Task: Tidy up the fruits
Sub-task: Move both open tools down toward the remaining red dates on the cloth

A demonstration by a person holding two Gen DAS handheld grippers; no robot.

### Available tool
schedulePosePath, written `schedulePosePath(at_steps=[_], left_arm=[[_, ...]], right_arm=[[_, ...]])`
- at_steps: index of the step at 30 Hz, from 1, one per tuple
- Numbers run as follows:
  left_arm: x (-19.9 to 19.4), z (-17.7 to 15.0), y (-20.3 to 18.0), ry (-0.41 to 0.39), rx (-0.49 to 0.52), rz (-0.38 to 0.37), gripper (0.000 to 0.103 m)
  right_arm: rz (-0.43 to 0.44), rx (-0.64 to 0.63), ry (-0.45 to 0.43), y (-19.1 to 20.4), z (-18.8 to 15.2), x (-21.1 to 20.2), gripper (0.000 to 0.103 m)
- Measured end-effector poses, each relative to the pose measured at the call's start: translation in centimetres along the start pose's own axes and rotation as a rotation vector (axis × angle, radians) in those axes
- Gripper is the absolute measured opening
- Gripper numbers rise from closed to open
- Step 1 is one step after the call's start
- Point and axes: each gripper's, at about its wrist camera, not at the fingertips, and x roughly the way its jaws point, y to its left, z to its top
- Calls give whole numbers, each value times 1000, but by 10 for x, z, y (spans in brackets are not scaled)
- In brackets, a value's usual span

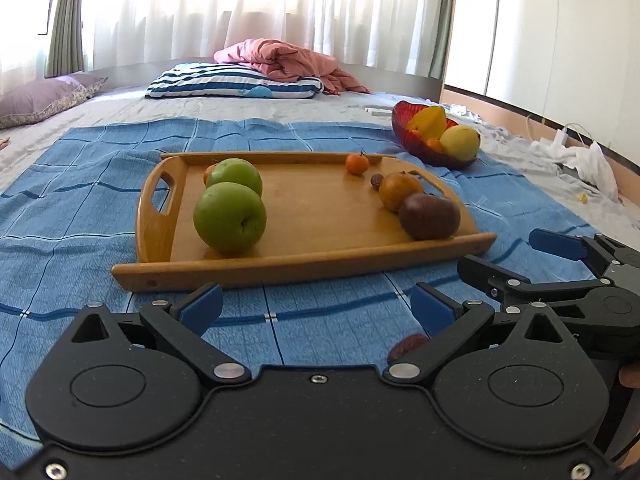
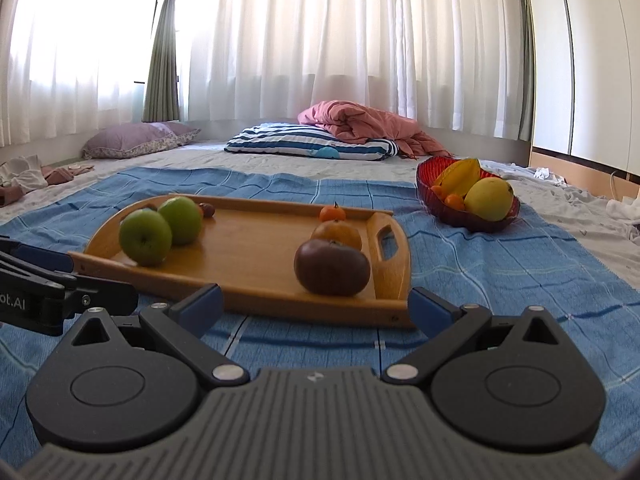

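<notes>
A wooden tray (image 1: 320,216) lies on a blue blanket. On its left stand two green apples (image 1: 230,216). At its right sit a dark purple fruit (image 1: 429,216), an orange-brown fruit (image 1: 398,190), a small orange (image 1: 357,163) and a small dark date (image 1: 376,181). Behind the tray to the right, a red bowl (image 1: 400,114) holds a starfruit, a yellow fruit and small oranges. My left gripper (image 1: 316,308) hovers open and empty before the tray's near rim. My right gripper (image 2: 314,308) is open and empty too, facing the purple fruit (image 2: 331,267) and the tray's right handle.
A reddish-brown date (image 1: 406,346) lies on the blanket (image 1: 80,208) under my left gripper. Farther back on the bed are a striped pillow (image 1: 236,82), a pink quilt (image 1: 280,60) and a purple pillow (image 2: 136,144). White cloths and a cable (image 1: 576,152) lie at the right.
</notes>
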Motion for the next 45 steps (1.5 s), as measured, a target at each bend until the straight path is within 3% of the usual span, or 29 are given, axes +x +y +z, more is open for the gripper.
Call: schedulePosePath(at_steps=[13,28,45], left_arm=[[-4,-26,-16,2,74,-8,102],[2,-47,-17,43,79,-14,102],[13,-39,-27,56,76,-35,80]], right_arm=[[20,13,3,-2,-18,-4,103],[74,-34,0,4,-27,-6,100],[114,-8,39,-2,-32,0,79]])
